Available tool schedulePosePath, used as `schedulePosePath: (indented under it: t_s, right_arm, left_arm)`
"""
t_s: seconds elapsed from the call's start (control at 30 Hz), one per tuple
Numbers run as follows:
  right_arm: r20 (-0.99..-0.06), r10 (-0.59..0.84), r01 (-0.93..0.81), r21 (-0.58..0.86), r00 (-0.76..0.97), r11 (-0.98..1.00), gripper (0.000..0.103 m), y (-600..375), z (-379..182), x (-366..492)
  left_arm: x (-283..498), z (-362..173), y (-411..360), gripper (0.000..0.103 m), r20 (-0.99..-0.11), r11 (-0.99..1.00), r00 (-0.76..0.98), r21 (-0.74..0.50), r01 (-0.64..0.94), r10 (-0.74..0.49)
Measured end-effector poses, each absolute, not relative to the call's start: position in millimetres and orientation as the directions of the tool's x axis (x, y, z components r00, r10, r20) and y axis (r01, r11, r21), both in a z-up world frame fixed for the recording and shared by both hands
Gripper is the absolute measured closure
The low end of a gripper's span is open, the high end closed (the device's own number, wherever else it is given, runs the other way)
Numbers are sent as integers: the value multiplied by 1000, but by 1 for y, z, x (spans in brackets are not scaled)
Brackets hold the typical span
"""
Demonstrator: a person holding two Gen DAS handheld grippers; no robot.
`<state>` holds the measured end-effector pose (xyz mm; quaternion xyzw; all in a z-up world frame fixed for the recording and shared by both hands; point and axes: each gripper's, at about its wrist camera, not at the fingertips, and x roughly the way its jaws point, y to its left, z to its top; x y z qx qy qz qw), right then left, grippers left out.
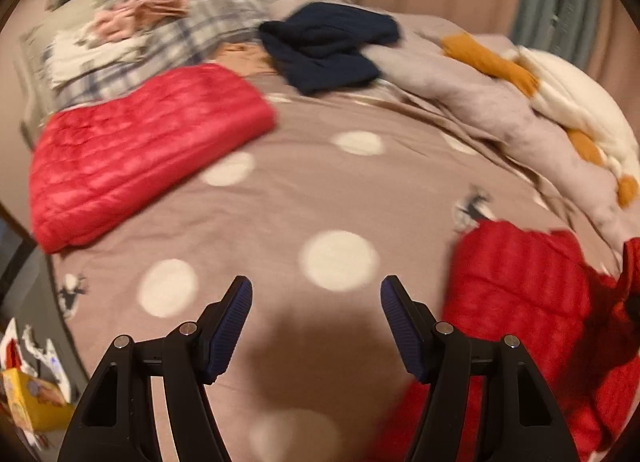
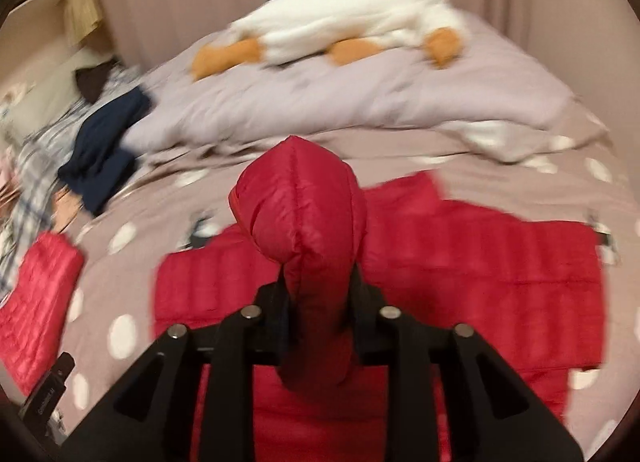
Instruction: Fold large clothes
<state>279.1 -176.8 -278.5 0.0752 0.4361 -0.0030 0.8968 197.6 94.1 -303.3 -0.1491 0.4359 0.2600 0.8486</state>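
Observation:
A red quilted puffer jacket (image 2: 460,262) lies spread on the polka-dot bedspread (image 2: 132,262). My right gripper (image 2: 318,286) is shut on a bunched fold of this jacket (image 2: 304,202) and holds it lifted above the rest. In the left wrist view the same jacket (image 1: 528,302) lies at the lower right. My left gripper (image 1: 316,302) is open and empty above the bedspread (image 1: 340,190), just left of the jacket. A second red puffer garment (image 1: 140,150), folded flat, lies at the left of the bed; it also shows in the right wrist view (image 2: 36,302).
A dark navy garment (image 1: 332,46) lies crumpled at the far middle of the bed. A plaid cloth (image 1: 200,30) and a pile of pink and grey clothes (image 1: 140,2) lie at the far left. A lilac duvet (image 2: 340,94) with a white and orange plush toy (image 2: 352,26) fills the far right. A yellow box (image 1: 32,402) sits on the floor at the left.

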Motion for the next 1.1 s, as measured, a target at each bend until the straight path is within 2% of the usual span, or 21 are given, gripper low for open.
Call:
schedulePosePath:
  t_s: [0.07, 0.13, 0.2, 0.27, 0.37, 0.4, 0.5, 0.57, 0.67, 0.8, 0.93, 1.07, 1.1]
  right_arm:
    - [-772, -56, 146, 48, 633, 988, 70, -213, -277, 270]
    - [-784, -111, 198, 15, 610, 980, 71, -242, -282, 264]
    - [-809, -148, 274, 17, 569, 961, 73, -279, -290, 257]
    - [-812, -179, 324, 13, 556, 946, 73, -304, -293, 250]
    - [-810, -215, 383, 12, 545, 924, 71, -338, -292, 241]
    - [-808, -208, 385, 25, 551, 923, 71, -349, -290, 238]
    - [-798, -198, 369, 33, 570, 929, 71, -359, -283, 236]
    - [-786, -170, 339, 54, 595, 939, 71, -357, -278, 240]
    - [-788, -93, 287, 110, 609, 952, 71, -350, -280, 254]
    - [-798, -43, 177, 81, 601, 981, 73, -324, -291, 278]
    - [-788, -19, 122, 71, 615, 990, 74, -309, -300, 287]
    - [-831, -41, 131, 39, 555, 991, 75, -312, -340, 304]
    - [-839, -55, 135, 22, 541, 991, 72, -313, -350, 306]
  left_arm:
    - [206, -303, 71, 37, -814, 850, 515, -51, -524, 269]
    - [216, -305, 44, 42, -814, 880, 533, -56, -471, 233]
    - [223, -308, 26, 58, -821, 901, 540, -79, -426, 183]
    - [229, -311, 9, 64, -819, 916, 556, -107, -387, 139]
    - [237, -313, -10, 67, -807, 920, 574, -112, -376, 136]
    - [241, -315, -18, 73, -811, 922, 566, -93, -376, 149]
    - [252, -317, -34, 81, -816, 935, 557, -64, -350, 153]
    - [255, -315, -41, 82, -812, 933, 554, -34, -358, 183]
    - [260, -311, -44, 82, -800, 939, 576, -50, -340, 166]
    - [279, -313, -51, 83, -782, 953, 587, 30, -301, 210]
    - [293, -319, -53, 83, -755, 965, 624, 42, -261, 201]
    - [310, -361, -50, 83, -804, 970, 572, 24, -240, 162]
    - [312, -373, -49, 83, -813, 967, 556, 29, -253, 170]
